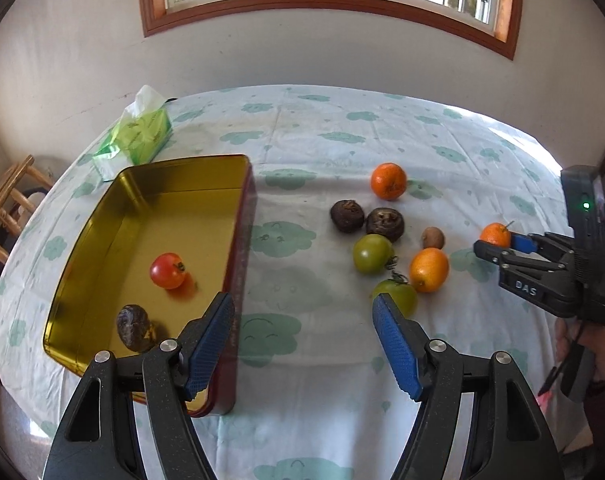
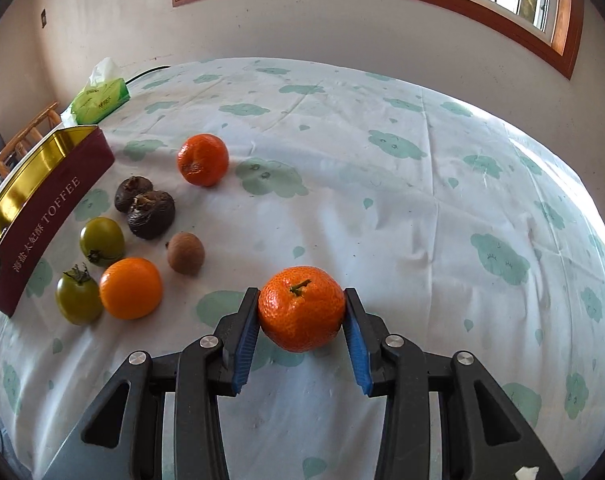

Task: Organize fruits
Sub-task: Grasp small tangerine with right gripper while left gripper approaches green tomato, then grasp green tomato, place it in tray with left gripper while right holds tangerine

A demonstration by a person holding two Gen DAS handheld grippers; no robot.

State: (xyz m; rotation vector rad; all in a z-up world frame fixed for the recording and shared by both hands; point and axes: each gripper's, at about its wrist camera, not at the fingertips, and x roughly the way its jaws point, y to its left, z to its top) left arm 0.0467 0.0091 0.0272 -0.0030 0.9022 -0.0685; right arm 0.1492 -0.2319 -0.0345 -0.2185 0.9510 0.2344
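White walls and a wood-framed window back the table (image 2: 382, 184), which is covered with a cloud-print cloth. On the left side of the table sits an open gold-lined tin (image 1: 238, 240), its long axis running away from the cameras. Inside it lie a red tomato (image 1: 167, 271) and one dark brown fruit (image 1: 133, 327).

The right tool (image 2: 302, 312) is clamped on a mandarin (image 2: 301, 308): both blue pads press its sides, left and right. The stem (image 2: 300, 286) points up and slightly toward the far wall. Because the fruit is nearly round, it has no usable long axis. Whether it rests on the cloth or is just above it cannot be told.

From the held mandarin, the tin lies to the left, beyond the loose cluster: a second mandarin (image 2: 202, 159), two dark fruits (image 2: 150, 214), two green tomatoes (image 2: 101, 241), an orange fruit (image 2: 130, 288) and a small brown fruit (image 2: 186, 252). A transfer would probably need to pass over this cluster.

The left tool (image 1: 304, 316) stands with pads apart and nothing between them, just beside the tin's near right wall. Its right pad is close to the nearer green tomato (image 1: 398, 296), so the left hand is the nearer one to the tin and the cluster.
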